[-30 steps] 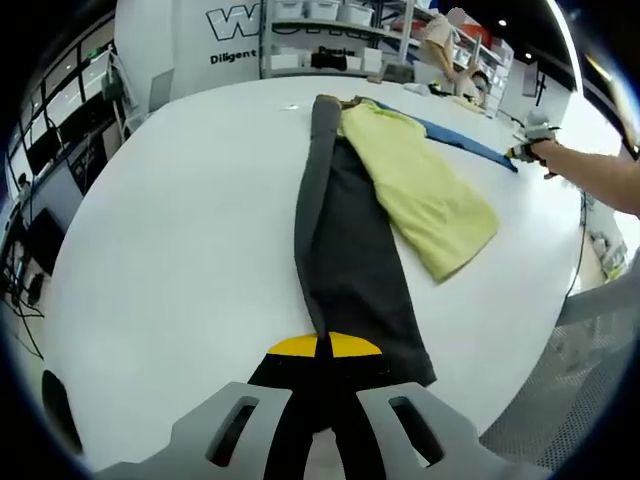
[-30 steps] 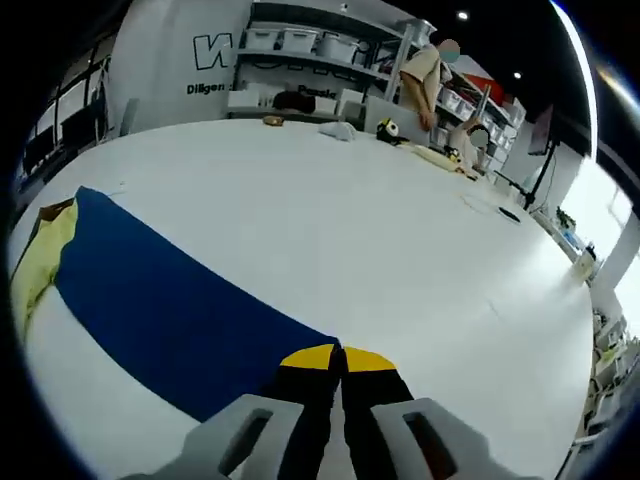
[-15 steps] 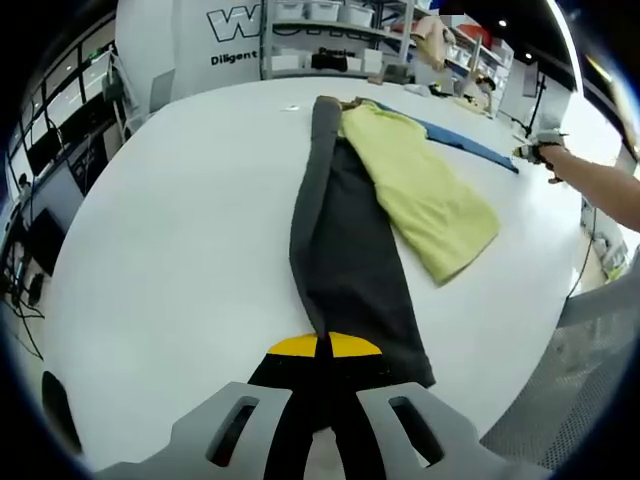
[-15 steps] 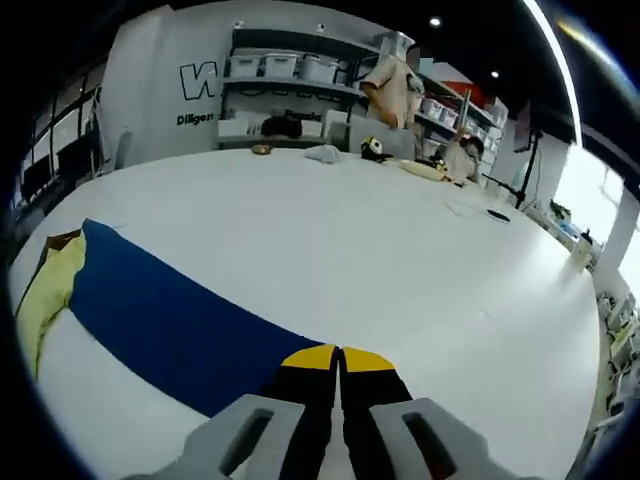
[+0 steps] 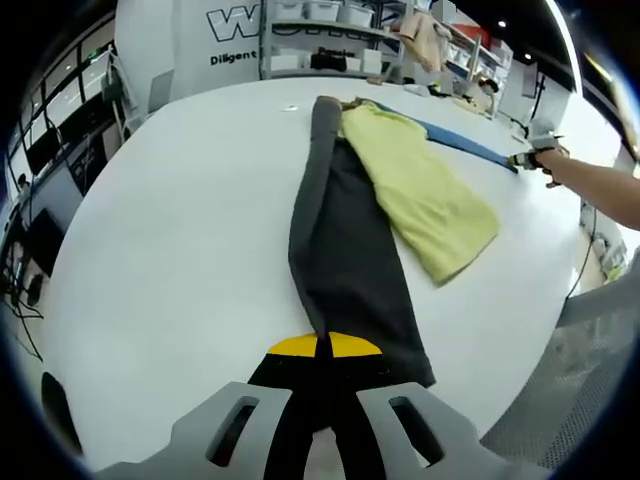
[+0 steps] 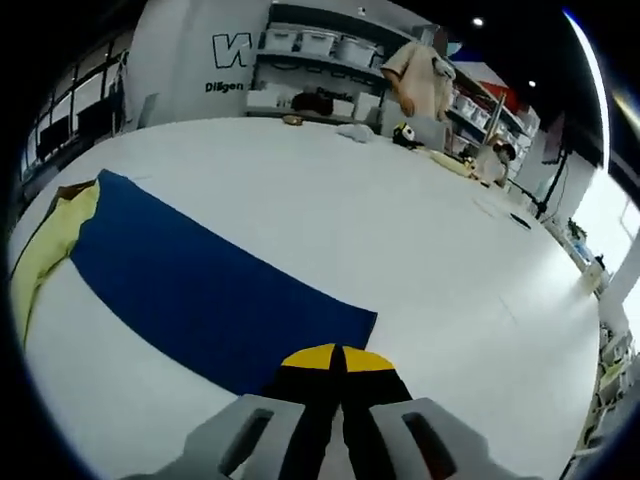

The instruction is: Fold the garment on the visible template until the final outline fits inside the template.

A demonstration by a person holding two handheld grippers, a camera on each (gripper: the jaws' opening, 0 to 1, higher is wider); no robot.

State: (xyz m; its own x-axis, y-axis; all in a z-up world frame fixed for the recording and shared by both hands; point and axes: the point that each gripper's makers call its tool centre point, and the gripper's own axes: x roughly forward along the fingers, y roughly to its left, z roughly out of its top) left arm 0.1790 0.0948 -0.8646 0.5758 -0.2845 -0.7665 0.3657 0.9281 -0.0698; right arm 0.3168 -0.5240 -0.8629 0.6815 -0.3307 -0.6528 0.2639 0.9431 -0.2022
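A long dark grey cloth point(image 5: 345, 250) lies lengthwise on the white table point(image 5: 180, 220). My left gripper point(image 5: 325, 347) is shut on its near end. A folded yellow-green garment point(image 5: 425, 190) lies along its right side, partly on top of it. Beyond that runs a blue cloth strip point(image 5: 460, 140). A hand holds my right gripper point(image 5: 528, 155) at the strip's far end. In the right gripper view the blue cloth point(image 6: 200, 285) spreads flat to the left, with my right gripper point(image 6: 340, 358) shut on its near edge. The yellow-green garment point(image 6: 45, 250) shows at the far left.
The table's rounded edge point(image 5: 560, 300) drops off close to the right of the cloths. Small items point(image 6: 350, 135) sit at the far side of the table. Shelves with bins point(image 6: 320, 50) and a person point(image 6: 425, 85) are behind it.
The right gripper view has shifted, and the blue cloth now looks wider and nearer with its corner in sight. The dark cloth's left edge has crept slightly left. The left gripper stays put.
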